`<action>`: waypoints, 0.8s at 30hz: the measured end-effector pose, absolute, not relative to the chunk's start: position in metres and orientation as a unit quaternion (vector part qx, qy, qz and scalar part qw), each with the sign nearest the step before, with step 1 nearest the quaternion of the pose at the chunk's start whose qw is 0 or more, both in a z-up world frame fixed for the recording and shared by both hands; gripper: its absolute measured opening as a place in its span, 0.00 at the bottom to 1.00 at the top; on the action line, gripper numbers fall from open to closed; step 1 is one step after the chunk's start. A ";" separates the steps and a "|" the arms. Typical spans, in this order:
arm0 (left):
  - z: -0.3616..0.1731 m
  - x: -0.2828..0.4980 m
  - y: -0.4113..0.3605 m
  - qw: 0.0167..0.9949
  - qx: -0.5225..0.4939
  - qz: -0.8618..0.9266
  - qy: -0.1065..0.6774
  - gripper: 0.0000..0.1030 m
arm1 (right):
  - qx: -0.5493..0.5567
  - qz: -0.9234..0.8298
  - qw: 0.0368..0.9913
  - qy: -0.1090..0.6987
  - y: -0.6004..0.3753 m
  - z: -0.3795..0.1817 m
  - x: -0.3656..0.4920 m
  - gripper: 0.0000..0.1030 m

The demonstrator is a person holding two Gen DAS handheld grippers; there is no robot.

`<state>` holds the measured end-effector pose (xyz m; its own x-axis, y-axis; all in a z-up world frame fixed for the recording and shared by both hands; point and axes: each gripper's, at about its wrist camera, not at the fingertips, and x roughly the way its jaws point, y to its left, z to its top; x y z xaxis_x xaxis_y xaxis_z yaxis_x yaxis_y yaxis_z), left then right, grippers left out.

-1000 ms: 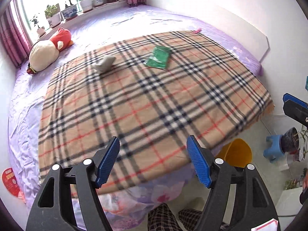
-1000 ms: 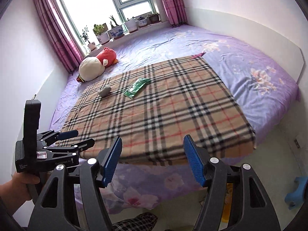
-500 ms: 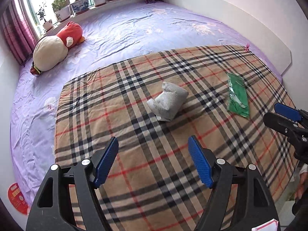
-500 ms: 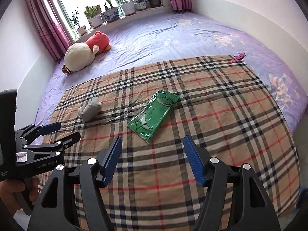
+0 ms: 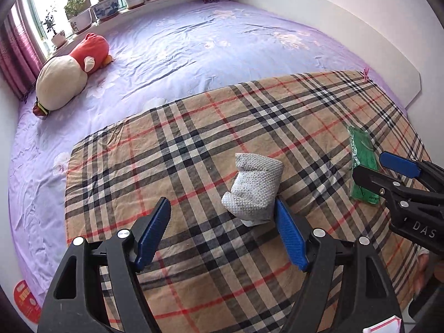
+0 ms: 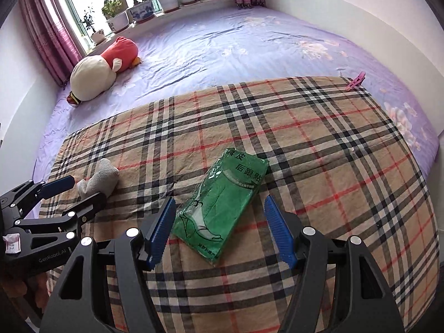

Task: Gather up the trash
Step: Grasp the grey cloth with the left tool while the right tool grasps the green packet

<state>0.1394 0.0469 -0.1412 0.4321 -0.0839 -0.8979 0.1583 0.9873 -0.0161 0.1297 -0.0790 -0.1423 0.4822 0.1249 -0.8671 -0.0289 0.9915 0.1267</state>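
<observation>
A crumpled grey-white cloth wad (image 5: 254,190) lies on the plaid blanket (image 5: 194,144). My left gripper (image 5: 222,236) is open just in front of it, its right fingertip beside the wad. The wad also shows in the right wrist view (image 6: 100,179). A flat green packet (image 6: 222,205) with printed characters lies on the blanket. My right gripper (image 6: 219,230) is open, with the packet's near end between its fingers. The packet also shows in the left wrist view (image 5: 362,161), partly behind the right gripper (image 5: 388,174).
A red-and-cream plush toy (image 6: 102,69) lies on the purple bed sheet (image 6: 249,38) near the window. Potted plants (image 6: 144,5) line the sill. A pink clothes peg (image 6: 356,80) sits at the blanket's far right corner. White walls bound the bed.
Both grippers have moved forward over the bed, from its foot to the items. The left has closed in on the cloth wad and the right on the green packet. Both stay open.
</observation>
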 end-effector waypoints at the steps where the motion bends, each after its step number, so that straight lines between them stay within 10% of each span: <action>1: -0.142 0.141 0.046 0.845 0.035 -0.072 0.528 0.73 | 0.042 0.041 0.860 0.507 -0.078 -0.143 0.131 0.65; 11: -0.144 0.143 0.030 0.847 0.032 -0.095 0.523 0.34 | 0.031 0.056 0.864 0.499 -0.089 -0.142 0.126 0.26; 24: -0.137 0.086 0.050 0.839 -0.021 -0.090 0.536 0.29 | 0.006 0.118 0.854 0.506 -0.114 -0.134 0.067 0.24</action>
<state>0.0859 0.0502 -0.1374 0.4087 -0.1740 -0.8959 0.1296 0.9828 -0.1318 0.0670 -0.1144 -0.1343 0.4599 0.2073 -0.8635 -0.1943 0.9723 0.1300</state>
